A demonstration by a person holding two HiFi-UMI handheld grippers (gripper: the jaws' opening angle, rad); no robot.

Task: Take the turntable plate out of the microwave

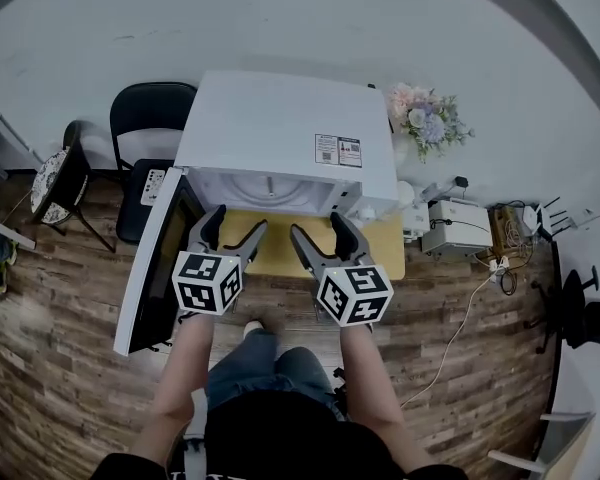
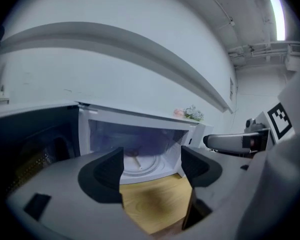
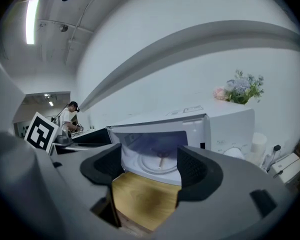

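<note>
Head view, and starting at the far left there's a black chair [image 1: 152, 118] against the wall, then the microwave's door [image 1: 152, 273] swung wide open out to the left over the wood floor [image 1: 70, 368]. Next to it comes the left tool [image 1: 235, 230], held out in front of the oven mouth, jaws spread well apart with nothing between them. In the left gripper view that gap frames the open cavity, and there it is, the turntable plate [image 2: 140, 166], lying flat on the oven floor inside, well beyond the jaw tips and touched by nothing. The white microwave [image 1: 280, 128] itself sits on a light wooden table [image 1: 278, 256], with a bare strip of tabletop showing in front of it beneath both tools. On to the right tool [image 1: 318, 230], side by side with the left one and apart from it, jaws likewise wide and empty. The right gripper view looks straight between them onto the same plate in the cavity, with bare table wood below. Further right, a bunch of pale flowers [image 1: 428, 118] stands by the microwave's back corner, and a small white box [image 1: 458, 226] lies past the table's end.
</note>
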